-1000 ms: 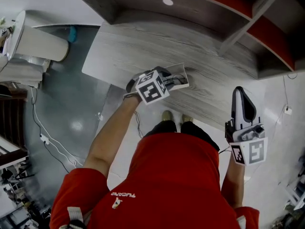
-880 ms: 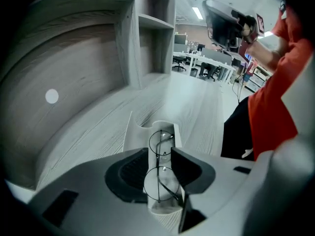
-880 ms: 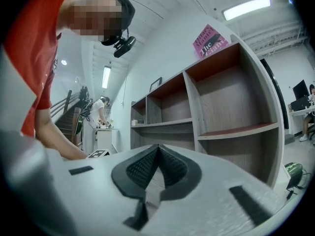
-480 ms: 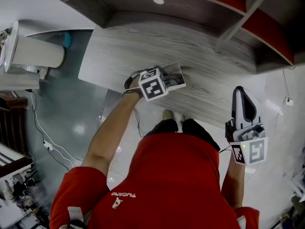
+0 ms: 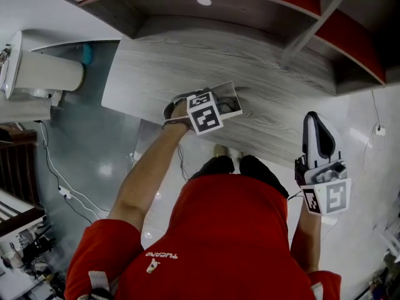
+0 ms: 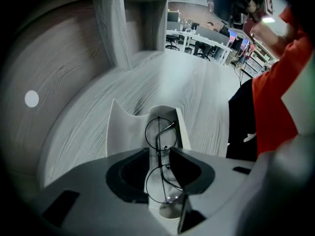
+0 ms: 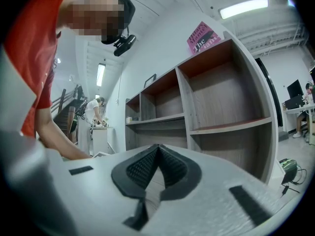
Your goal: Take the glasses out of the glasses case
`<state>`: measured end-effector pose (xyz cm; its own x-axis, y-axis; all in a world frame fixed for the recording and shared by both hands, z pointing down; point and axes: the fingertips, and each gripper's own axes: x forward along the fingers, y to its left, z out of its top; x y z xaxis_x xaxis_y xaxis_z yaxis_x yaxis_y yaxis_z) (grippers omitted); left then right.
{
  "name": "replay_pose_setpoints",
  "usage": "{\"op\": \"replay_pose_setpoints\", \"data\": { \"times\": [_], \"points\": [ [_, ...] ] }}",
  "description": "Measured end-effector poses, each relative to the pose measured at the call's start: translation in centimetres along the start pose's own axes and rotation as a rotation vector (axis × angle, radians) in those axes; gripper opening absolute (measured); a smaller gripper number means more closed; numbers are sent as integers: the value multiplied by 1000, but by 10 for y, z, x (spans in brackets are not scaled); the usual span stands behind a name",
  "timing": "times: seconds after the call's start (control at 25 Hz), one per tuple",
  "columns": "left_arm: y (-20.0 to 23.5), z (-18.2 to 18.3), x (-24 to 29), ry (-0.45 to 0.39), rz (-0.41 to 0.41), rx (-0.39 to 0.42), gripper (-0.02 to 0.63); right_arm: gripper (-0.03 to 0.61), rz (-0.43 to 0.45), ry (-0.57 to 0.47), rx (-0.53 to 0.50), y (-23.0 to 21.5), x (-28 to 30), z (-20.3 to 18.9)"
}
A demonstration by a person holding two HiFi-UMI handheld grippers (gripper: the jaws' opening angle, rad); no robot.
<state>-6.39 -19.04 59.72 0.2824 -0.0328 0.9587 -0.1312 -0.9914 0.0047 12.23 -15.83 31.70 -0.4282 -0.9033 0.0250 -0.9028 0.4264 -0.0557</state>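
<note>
An open white glasses case point(image 5: 230, 100) lies on the grey wood table point(image 5: 281, 92) near its front edge. In the left gripper view, round thin-framed black glasses point(image 6: 160, 132) rest in the case point(image 6: 120, 129), whose lid stands up at the left. My left gripper point(image 6: 158, 152) points steeply down over the case point(image 5: 212, 106). Its jaws are closing with the bridge of the glasses between them, and a gap still shows beside the pads. My right gripper point(image 5: 315, 122) hangs off the table's right end, held level, shut with nothing in it point(image 7: 157, 149).
Grey and red shelving point(image 5: 250, 5) backs the table and also fills the right gripper view point(image 7: 221, 107). A white cylindrical unit point(image 5: 44, 74) and cables point(image 5: 62, 180) are on the floor at the left. The person's feet stand just below the table edge.
My left gripper has sunk a little and tipped further down over the case. The right gripper has kept still.
</note>
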Motion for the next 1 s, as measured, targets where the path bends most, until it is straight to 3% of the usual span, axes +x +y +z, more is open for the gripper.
{"op": "replay_pose_setpoints", "data": {
  "times": [0.72, 0.92, 1.0],
  "points": [
    [5, 0, -10, -95, 29, -85, 80, 5, -1, 9, -2, -2, -2, 0],
    [12, 5, -21, -176, 67, -139, 74, 5, -1, 11, -1, -1, -2, -1],
    [15, 7, -26, -211, 95, -153, 28, 5, 0, 11, -1, -1, -1, -2]
  ]
}}
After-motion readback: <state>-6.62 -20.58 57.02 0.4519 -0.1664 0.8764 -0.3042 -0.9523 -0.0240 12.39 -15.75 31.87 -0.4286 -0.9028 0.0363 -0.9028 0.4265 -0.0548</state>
